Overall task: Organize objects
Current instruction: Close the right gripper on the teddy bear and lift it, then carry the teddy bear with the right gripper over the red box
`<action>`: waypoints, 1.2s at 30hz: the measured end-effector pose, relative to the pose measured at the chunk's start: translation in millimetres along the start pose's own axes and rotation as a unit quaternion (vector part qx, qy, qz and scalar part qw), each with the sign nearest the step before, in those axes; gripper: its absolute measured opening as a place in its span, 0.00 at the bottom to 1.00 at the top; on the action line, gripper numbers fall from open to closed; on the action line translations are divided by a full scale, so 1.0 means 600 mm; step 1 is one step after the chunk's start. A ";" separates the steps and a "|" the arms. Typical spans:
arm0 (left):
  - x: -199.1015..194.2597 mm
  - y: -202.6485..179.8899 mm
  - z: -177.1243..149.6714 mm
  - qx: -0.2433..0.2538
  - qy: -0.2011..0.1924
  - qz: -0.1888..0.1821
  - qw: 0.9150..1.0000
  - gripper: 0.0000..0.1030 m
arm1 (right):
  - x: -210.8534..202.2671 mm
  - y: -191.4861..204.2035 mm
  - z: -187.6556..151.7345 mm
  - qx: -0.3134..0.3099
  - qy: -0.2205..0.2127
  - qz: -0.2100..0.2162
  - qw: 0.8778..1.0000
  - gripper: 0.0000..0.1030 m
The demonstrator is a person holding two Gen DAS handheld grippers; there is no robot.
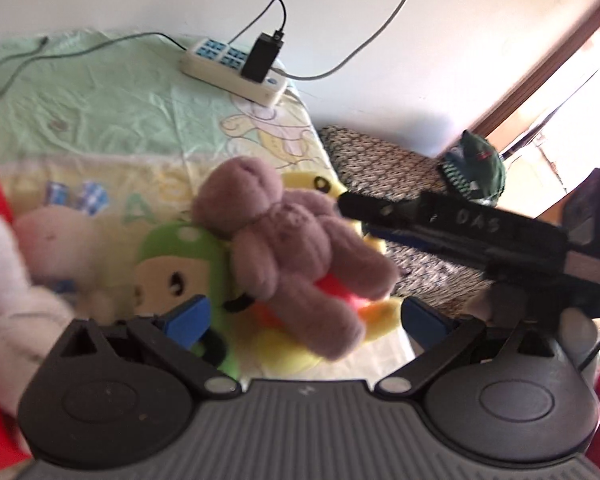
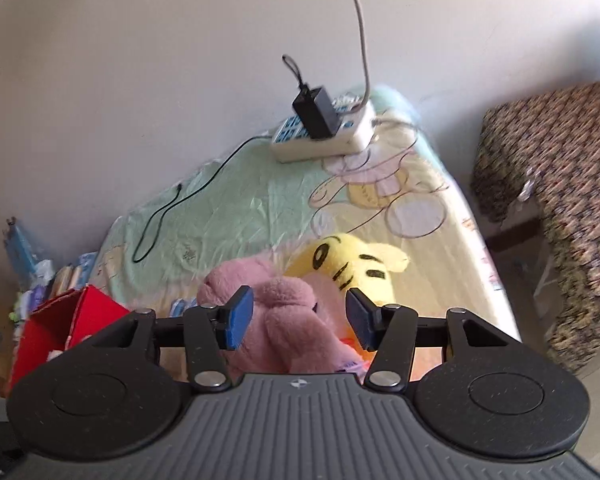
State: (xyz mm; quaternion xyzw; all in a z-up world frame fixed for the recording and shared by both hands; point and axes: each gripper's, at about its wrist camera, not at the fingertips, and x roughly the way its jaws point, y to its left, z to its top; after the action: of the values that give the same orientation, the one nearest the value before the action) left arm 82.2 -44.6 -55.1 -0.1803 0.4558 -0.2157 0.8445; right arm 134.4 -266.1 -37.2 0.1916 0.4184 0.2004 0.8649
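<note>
Left gripper: lowest in its own view, blue pads set wide apart, nothing between them; the brown bear's leg lies in the gap without being pinched.
Right gripper: bottom centre of its view, jaws spread wide around the pink-brown plush body, pads not pressing it as far as I can see; it has hold of nothing.
Brown bear: centre of the left view, lying on top of the heap of toys, head toward the upper left.
Green plush: just left of the bear, partly under it, face showing.
Yellow plush: behind the bear, centre of the right view; its black-marked face peeks out.
White rabbit plush: left edge of the left view, blurred.
Red box: lower left of the right view, open; I take it as the likely place for the toys.
Step in hand: I judge this the reach for the bear, grip not yet made.
Next move: probably settling the right pads lower on the bear's torso and closing them, then carrying it to the box.
Count: four soft toys clearly told apart, one box, two grippers; an orange patch beneath the bear is too hidden to name.
Power strip: far end of the bedsheet, one black adapter plugged in.
</note>
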 end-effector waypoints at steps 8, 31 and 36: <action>0.034 0.016 0.017 -0.024 0.029 -0.034 0.999 0.97 | 0.033 -0.025 0.006 0.024 0.065 0.070 0.995 0.45; -0.052 -0.039 0.008 0.059 -0.047 0.027 0.997 0.96 | -0.038 0.000 -0.024 0.071 0.054 0.175 0.980 0.30; -0.108 -0.046 -0.006 0.066 -0.082 0.037 0.994 0.96 | -0.060 0.037 -0.031 0.059 0.035 0.204 0.976 0.30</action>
State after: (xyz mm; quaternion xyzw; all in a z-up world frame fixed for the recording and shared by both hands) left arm 41.8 -33.8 1.5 -0.1243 0.3758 -0.1979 0.8968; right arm 95.1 -262.5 -13.3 0.3167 0.4111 0.3544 0.7779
